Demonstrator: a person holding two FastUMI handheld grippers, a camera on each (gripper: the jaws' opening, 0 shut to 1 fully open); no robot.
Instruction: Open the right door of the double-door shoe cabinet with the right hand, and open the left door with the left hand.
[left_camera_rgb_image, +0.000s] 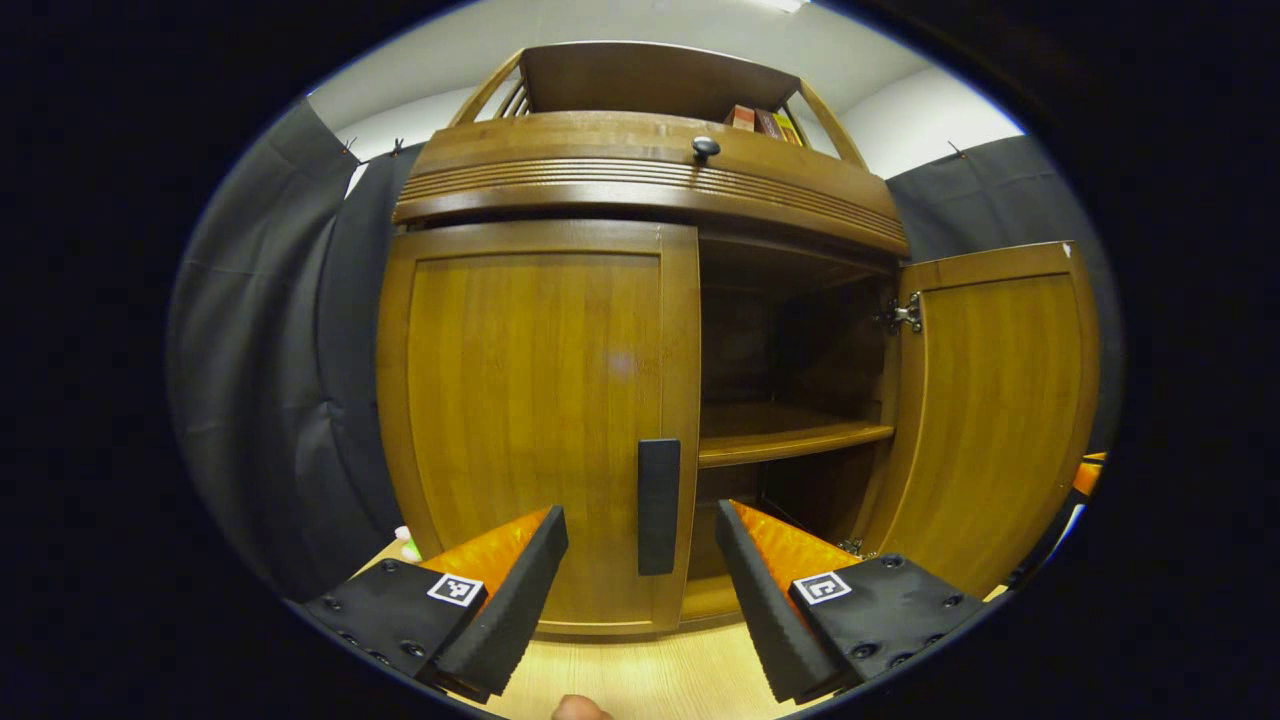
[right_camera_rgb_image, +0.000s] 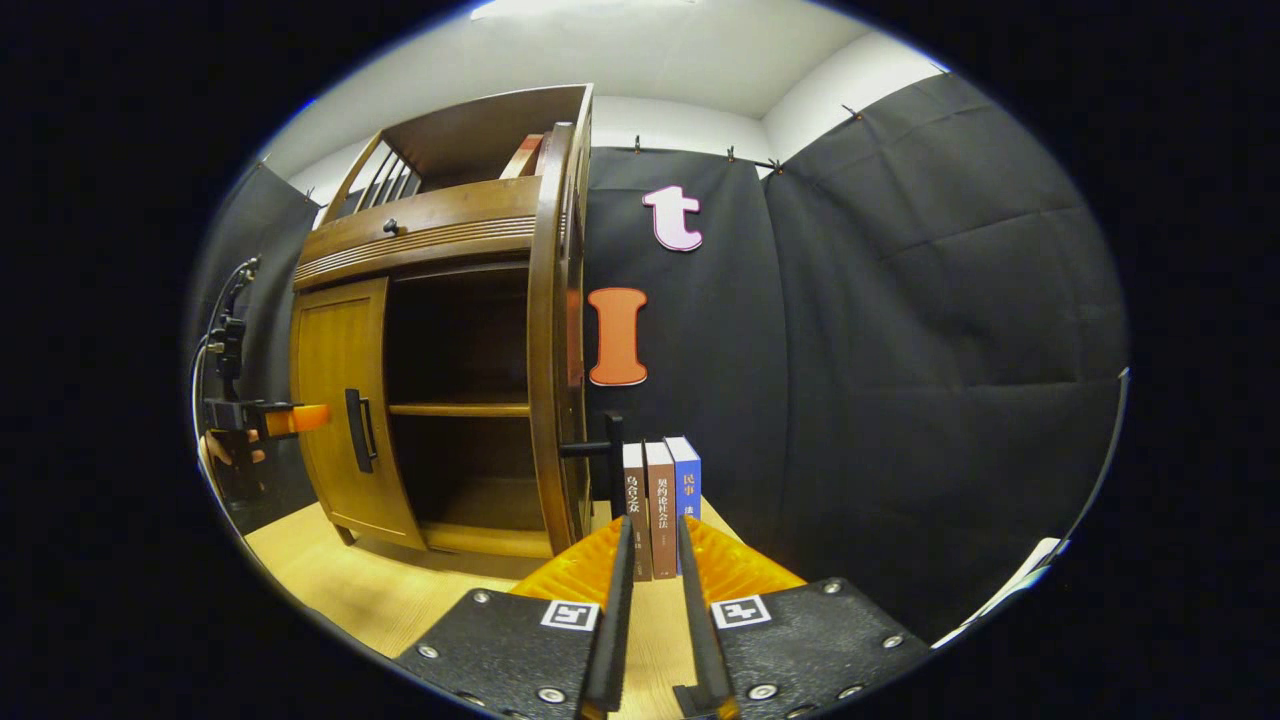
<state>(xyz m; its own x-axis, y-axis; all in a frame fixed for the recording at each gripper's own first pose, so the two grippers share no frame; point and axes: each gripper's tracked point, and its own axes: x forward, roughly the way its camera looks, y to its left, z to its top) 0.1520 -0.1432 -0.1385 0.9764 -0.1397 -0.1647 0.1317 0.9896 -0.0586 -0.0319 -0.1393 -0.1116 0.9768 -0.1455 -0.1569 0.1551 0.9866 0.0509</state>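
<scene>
Shoe cabinet (left_camera_rgb_image: 640, 190), wooden, is standing on the pale wooden table (left_camera_rgb_image: 640, 675) against the black cloth wall. Left door (left_camera_rgb_image: 535, 420) is sitting closed, and its black handle (left_camera_rgb_image: 658, 505) is running upright along the door's right edge. Right door (left_camera_rgb_image: 990, 410) is standing swung wide open to the right, showing its inner face and a metal hinge (left_camera_rgb_image: 905, 315) at the top; in the right gripper view you are seeing that door (right_camera_rgb_image: 552, 330) edge-on, with its own black handle (right_camera_rgb_image: 598, 452) sticking out to the right. Inside, a shelf (left_camera_rgb_image: 790, 435) is crossing the open right half. A small black knob (left_camera_rgb_image: 705, 148) is sitting on the curved band above the doors. You are holding your left gripper (left_camera_rgb_image: 642, 590) with its jaws spread apart, just short of the left door, the handle lying between the two fingers but touching neither. You are holding your right gripper (right_camera_rgb_image: 650, 615) near the open door's outer side with its jaws nearly together, a narrow gap between them and nothing in it. Three books (right_camera_rgb_image: 660, 505) are standing upright on the table just right of the open door, beyond the right gripper's fingers. Farther left in the right gripper view, your left gripper (right_camera_rgb_image: 270, 418) is hovering before the closed door.
</scene>
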